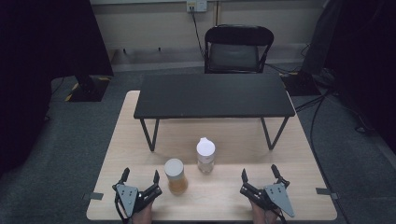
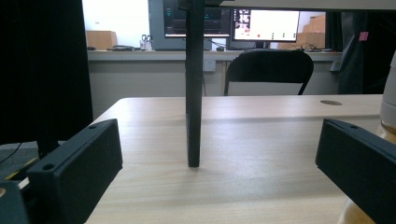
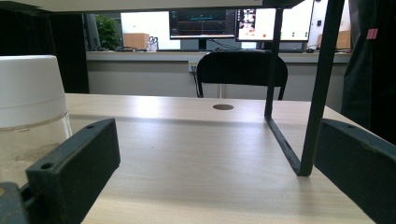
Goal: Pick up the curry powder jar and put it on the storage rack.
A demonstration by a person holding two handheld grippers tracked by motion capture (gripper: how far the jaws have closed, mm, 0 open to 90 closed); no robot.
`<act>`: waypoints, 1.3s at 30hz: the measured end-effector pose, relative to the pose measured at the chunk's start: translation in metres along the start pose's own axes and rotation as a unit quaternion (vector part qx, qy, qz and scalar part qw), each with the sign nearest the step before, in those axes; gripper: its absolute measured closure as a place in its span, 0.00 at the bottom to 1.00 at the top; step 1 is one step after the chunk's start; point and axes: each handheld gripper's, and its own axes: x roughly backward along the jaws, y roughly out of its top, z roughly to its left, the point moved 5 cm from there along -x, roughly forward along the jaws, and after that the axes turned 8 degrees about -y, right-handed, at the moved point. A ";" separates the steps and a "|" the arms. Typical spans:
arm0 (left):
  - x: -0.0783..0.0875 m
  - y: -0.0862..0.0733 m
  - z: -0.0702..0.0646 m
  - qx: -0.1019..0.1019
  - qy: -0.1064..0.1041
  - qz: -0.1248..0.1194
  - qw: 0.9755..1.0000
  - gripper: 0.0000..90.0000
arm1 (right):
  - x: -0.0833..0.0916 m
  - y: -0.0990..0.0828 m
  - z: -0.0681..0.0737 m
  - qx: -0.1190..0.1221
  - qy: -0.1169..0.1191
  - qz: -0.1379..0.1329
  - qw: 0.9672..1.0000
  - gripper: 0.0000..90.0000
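Note:
Two jars stand on the light wooden table [image 1: 289, 186]. One has amber contents and a white lid [image 1: 175, 176]; the other is clear with a white lid [image 1: 205, 155]. My left gripper [image 1: 140, 175] rests near the front edge, just left of the amber jar, jaws open with nothing between them. In the left gripper view that jar [image 2: 388, 109] sits at the right edge behind the right jaw. My right gripper [image 1: 259, 171] stands open at the front right, also empty. The right gripper view has the clear jar [image 3: 28, 107] at its left.
A low black shelf [image 1: 212, 95] on thin metal legs [image 2: 194, 93] spans the table's far half. Its right leg frame [image 3: 317, 93] stands ahead of my right gripper. A black folding chair [image 1: 238, 49] sits beyond the table. Cables lie on the grey floor at right.

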 end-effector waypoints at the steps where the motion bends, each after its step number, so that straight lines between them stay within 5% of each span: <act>1: 0.000 0.000 0.000 0.000 0.000 0.000 1.000 0.00 | 0.000 0.000 0.000 0.000 0.000 0.000 1.000 0.00; 39: 0.002 -0.002 0.001 0.002 -0.005 -0.008 1.000 0.00 | 0.000 0.000 0.000 0.000 -0.002 0.000 1.000 0.00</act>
